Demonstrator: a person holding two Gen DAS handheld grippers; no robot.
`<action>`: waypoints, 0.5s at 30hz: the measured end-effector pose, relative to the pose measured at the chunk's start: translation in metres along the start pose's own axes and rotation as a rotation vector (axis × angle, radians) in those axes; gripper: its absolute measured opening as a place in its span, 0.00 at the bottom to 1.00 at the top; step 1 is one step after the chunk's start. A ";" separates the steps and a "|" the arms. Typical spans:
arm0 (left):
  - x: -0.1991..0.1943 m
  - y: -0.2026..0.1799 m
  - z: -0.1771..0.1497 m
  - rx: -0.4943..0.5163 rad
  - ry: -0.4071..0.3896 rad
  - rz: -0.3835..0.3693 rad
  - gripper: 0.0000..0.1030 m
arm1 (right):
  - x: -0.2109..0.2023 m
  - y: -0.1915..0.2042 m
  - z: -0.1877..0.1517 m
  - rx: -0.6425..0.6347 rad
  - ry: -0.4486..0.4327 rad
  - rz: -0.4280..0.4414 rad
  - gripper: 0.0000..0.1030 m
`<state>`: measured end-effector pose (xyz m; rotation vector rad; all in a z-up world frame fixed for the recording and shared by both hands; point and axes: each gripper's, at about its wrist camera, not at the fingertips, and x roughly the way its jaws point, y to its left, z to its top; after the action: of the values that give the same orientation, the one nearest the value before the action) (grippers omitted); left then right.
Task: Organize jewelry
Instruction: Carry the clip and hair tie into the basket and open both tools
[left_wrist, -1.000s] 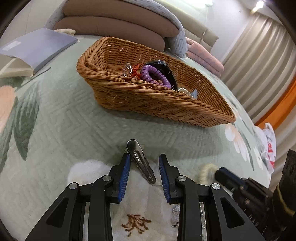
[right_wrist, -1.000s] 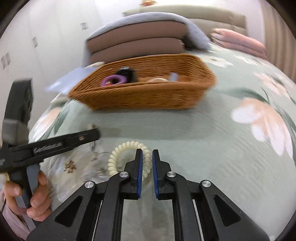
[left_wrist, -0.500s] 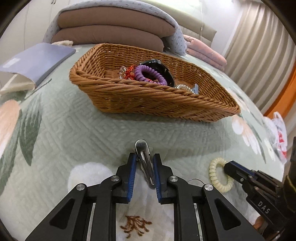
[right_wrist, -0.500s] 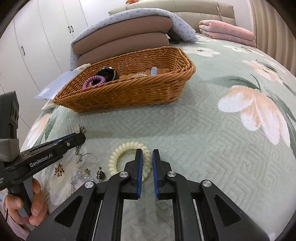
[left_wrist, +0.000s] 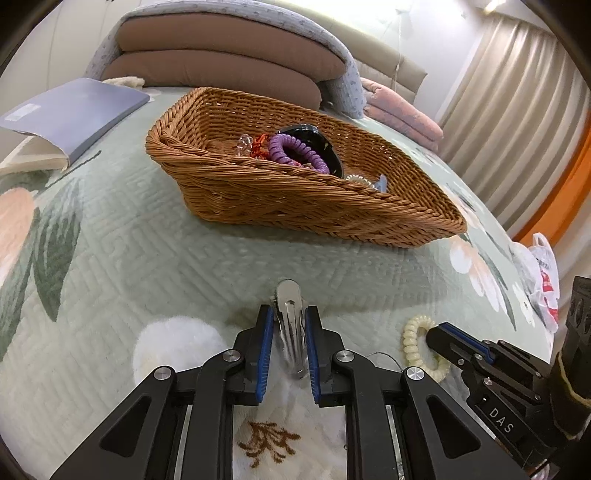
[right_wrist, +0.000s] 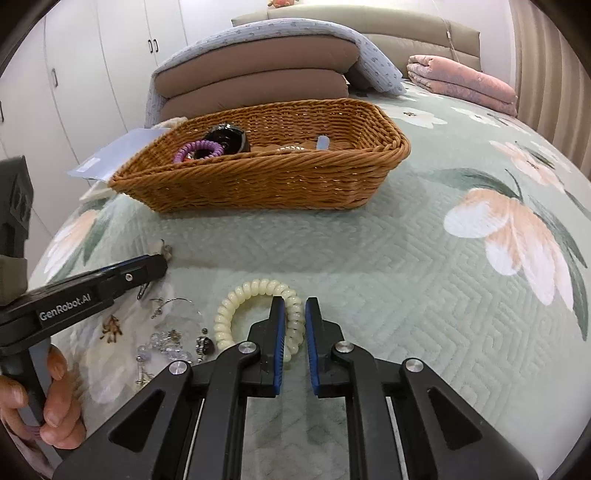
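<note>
My left gripper (left_wrist: 289, 325) is shut on a silver hair clip (left_wrist: 290, 317) and holds it just above the bedspread, in front of the wicker basket (left_wrist: 295, 206). My right gripper (right_wrist: 293, 319) is shut on the near right side of a cream spiral hair tie (right_wrist: 255, 295) lying on the bed; the tie also shows in the left wrist view (left_wrist: 415, 343). The basket (right_wrist: 258, 181) holds a purple spiral tie (left_wrist: 295, 151), a black bangle (left_wrist: 317, 138) and small beaded pieces.
Loose beads, a thin chain and earrings (right_wrist: 170, 339) lie on the bed left of the cream tie. A blue notebook (left_wrist: 70, 114) lies far left. Stacked brown cushions (right_wrist: 258, 85) and a pink blanket (right_wrist: 461, 81) sit behind the basket. A plastic bag (left_wrist: 543, 280) lies at the right.
My left gripper closed on the silver hair clip and lifted it slightly off the bed. My right gripper stayed shut on the cream tie and steadied after a blurred move.
</note>
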<state>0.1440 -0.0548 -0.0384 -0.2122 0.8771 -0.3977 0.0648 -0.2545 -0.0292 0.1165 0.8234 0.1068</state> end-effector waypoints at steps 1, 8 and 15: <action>-0.001 0.000 0.000 0.001 -0.004 -0.003 0.16 | -0.001 -0.001 0.000 0.005 -0.004 0.007 0.12; -0.003 -0.001 -0.001 0.011 -0.020 -0.011 0.16 | -0.007 -0.003 0.000 0.022 -0.029 0.034 0.12; -0.014 -0.004 -0.004 0.027 -0.070 -0.018 0.16 | -0.024 -0.006 -0.001 0.031 -0.115 0.085 0.12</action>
<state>0.1320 -0.0521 -0.0295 -0.2081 0.8015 -0.4158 0.0482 -0.2639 -0.0135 0.1855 0.7055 0.1656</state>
